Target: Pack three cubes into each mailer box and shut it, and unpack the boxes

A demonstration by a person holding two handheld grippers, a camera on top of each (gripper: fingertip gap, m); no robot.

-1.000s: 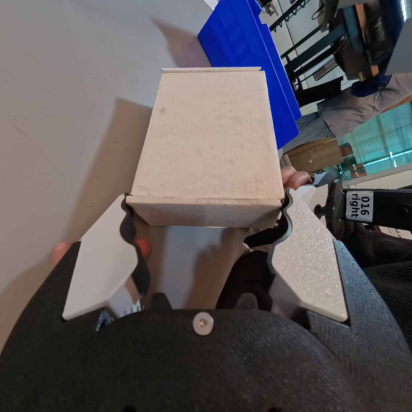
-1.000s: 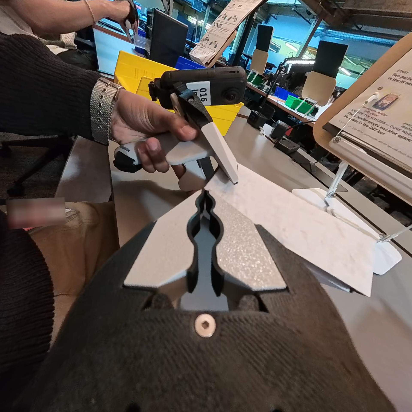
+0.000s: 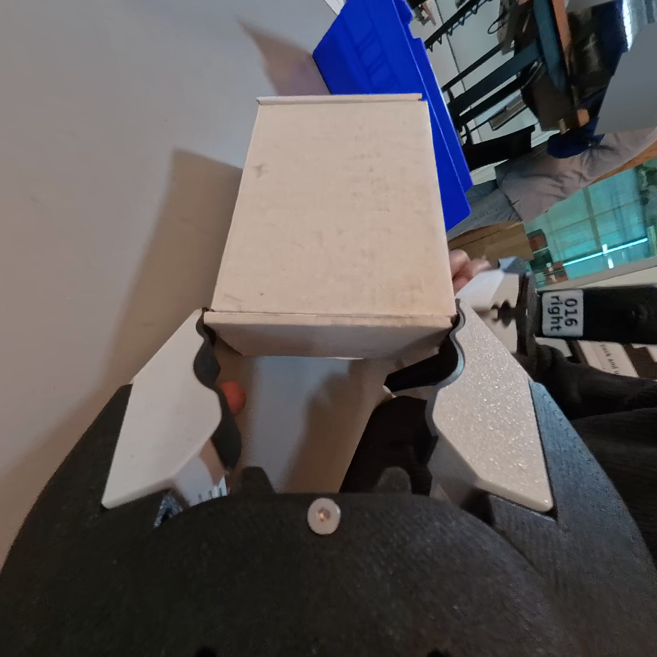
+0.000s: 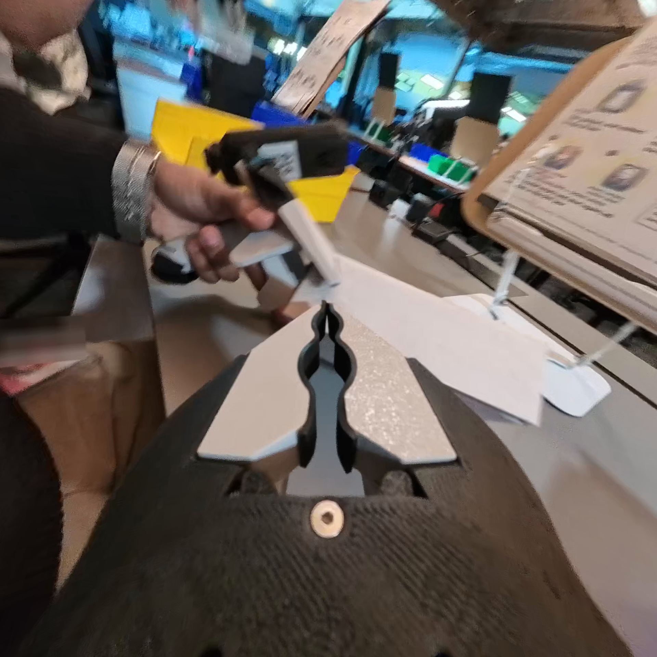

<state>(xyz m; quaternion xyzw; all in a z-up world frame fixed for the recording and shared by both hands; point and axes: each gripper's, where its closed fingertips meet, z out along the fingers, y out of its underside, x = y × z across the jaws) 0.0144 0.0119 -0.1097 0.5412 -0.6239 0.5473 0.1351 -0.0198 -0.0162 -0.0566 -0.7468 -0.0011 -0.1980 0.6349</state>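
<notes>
Where the closed mailer box (image 3: 330, 227) is seen in the left wrist view, it is clamped at its near end between the two fingertips of the left gripper (image 3: 329, 332), and it is held above the grey table (image 3: 89, 177), on which its shadow is cast. A blue bin (image 3: 387, 92) is seen just behind the box's far end. Part of the right gripper (image 3: 554, 313), bearing a white sticker, is visible at the right edge of that view. In the blurred right wrist view, the right gripper's (image 4: 326, 313) fingertips are pressed together with nothing between them. Beyond them, the left gripper (image 4: 313, 263) is held in the person's hand (image 4: 199, 213), the white box (image 4: 437, 341) slanting away from it. A yellow bin (image 4: 320, 195) and an instruction board on a stand (image 4: 576, 177) are seen farther off.
</notes>
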